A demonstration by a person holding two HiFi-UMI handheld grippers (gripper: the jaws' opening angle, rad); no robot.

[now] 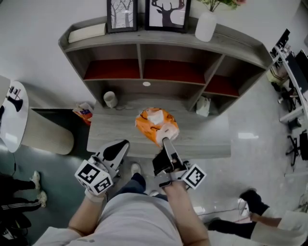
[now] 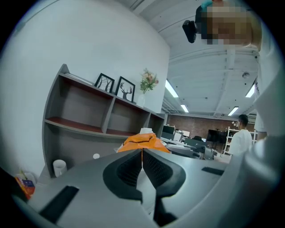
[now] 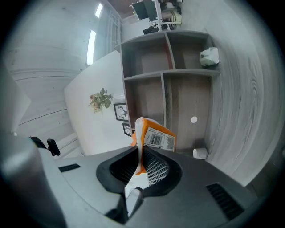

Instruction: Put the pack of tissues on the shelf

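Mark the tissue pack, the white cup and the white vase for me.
tissue pack [image 1: 155, 124], head view, middle of its orange wrapper.
white cup [image 1: 110, 99], head view, its side wall.
white vase [image 1: 206, 26], head view, middle of its body.

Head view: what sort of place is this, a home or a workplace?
Likely an office or lab with a staged home corner: a shelf carries framed pictures and a vase, yet desks with monitors stand behind.
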